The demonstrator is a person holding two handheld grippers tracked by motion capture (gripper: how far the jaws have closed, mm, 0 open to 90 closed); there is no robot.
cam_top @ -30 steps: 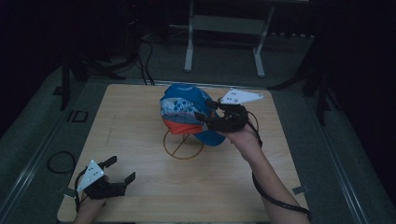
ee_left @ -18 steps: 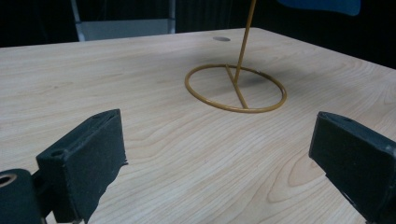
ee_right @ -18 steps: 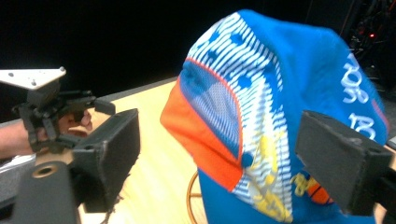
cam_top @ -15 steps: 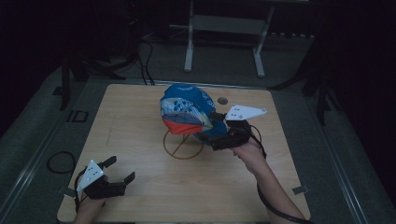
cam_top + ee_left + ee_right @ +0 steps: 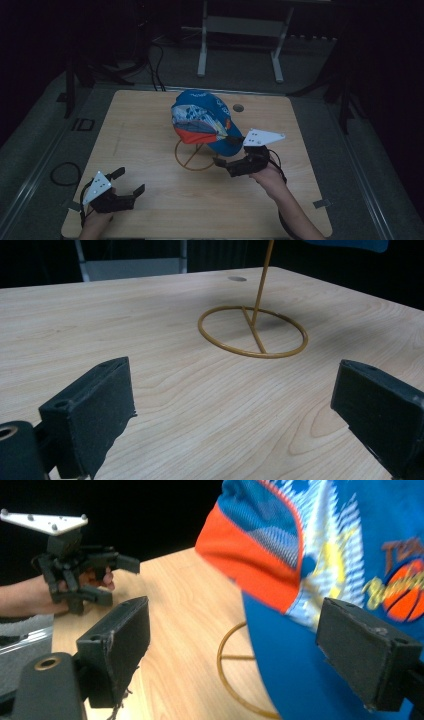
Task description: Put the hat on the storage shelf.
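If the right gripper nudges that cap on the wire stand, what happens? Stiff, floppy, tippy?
The cap is fabric, so its crown probably dents under the fingers, though its brim looks stiffer. It perches on a thin wire stand with one slim post and a light ring base, so a sideways push likely rocks or tips the stand or slides the cap off.

Cap [image 5: 202, 120] on stand [image 5: 196, 156], apparently mid-table [image 5: 150, 210].

The room is dim. A light wooden table [image 5: 150, 125] stands on grey floor [image 5: 370, 165]. Behind it stands a pale metal stand [image 5: 240, 30], with dark cables [image 5: 155, 65] nearby.
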